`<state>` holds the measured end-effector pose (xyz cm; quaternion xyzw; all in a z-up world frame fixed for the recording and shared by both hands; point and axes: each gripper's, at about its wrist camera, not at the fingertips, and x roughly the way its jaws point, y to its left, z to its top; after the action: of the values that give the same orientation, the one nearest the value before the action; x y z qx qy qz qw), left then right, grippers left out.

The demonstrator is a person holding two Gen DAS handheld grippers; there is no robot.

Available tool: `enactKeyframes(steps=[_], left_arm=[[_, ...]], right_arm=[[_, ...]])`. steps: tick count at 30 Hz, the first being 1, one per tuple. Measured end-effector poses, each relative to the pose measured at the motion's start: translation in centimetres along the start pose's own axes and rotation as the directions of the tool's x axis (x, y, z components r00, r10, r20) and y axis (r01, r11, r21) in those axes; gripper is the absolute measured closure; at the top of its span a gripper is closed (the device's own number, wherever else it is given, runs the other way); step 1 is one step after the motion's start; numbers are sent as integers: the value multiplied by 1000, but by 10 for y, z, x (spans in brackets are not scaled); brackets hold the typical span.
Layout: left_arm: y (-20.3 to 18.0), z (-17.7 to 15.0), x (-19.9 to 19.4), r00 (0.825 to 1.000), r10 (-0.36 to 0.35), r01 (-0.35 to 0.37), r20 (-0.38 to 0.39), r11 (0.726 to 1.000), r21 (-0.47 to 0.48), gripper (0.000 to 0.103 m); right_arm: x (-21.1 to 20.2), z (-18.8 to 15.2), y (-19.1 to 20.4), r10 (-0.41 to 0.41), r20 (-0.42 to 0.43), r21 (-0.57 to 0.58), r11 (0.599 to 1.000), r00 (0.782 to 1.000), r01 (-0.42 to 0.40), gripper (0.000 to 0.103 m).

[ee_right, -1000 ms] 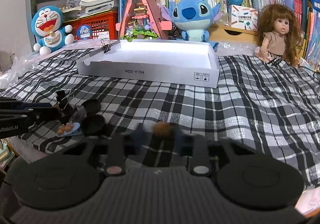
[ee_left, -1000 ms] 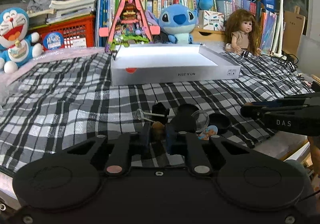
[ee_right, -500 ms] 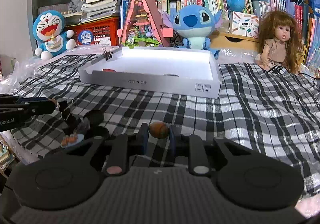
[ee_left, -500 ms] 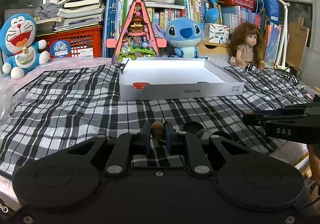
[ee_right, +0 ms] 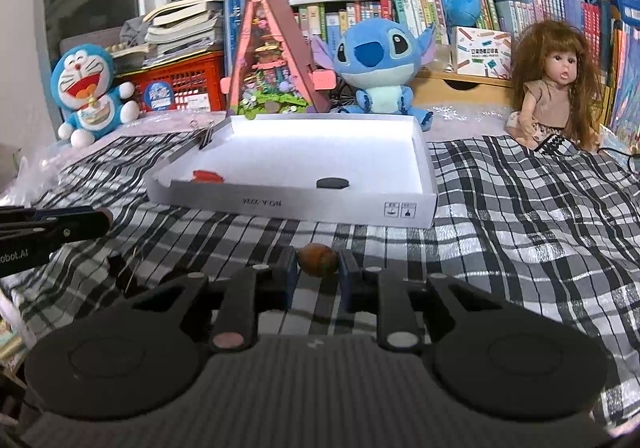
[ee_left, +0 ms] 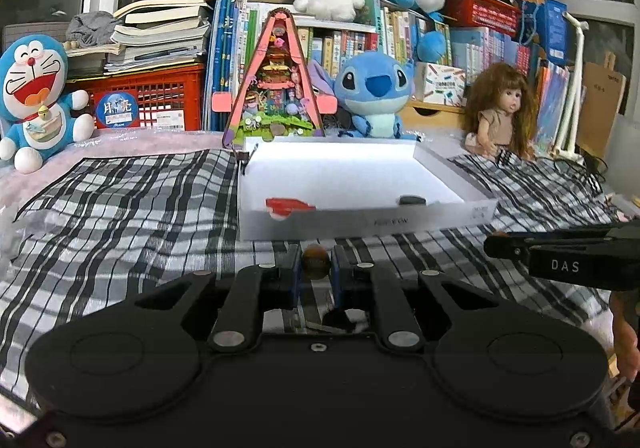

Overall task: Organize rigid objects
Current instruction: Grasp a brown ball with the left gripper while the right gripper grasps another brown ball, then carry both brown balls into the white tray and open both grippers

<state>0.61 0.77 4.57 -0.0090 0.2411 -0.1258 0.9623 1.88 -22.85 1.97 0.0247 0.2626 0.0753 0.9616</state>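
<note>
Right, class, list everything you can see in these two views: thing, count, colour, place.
White box: one, on the checked cloth.
Red piece: one, inside the box, left.
Black disc: one, inside the box, right.
Binder clip: one, black, on the box's back left corner.
Plush toys: several, blue and pink, behind the box.
Doll: one, brown-haired, far right.
Brown pieces: two, one in the left gripper, one in the right gripper.

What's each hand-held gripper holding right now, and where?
Each pinches a small brown nut-like piece by its sides at the fingertips: left hand-held gripper, right hand-held gripper.
</note>
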Motion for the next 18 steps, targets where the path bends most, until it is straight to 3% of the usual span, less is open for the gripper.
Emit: enactKeyframes(steps=[11,18], left_arm=[[6,39,37,1000,14,-14,8,999,-39,89],[7,61,81,999,32,-33,-16,997,-68,89]], right_arm=[[23,34,-18,-3,-12,98,995,1000,4,77],[53,59,-28,18,-47,152,988,999,-11,77]])
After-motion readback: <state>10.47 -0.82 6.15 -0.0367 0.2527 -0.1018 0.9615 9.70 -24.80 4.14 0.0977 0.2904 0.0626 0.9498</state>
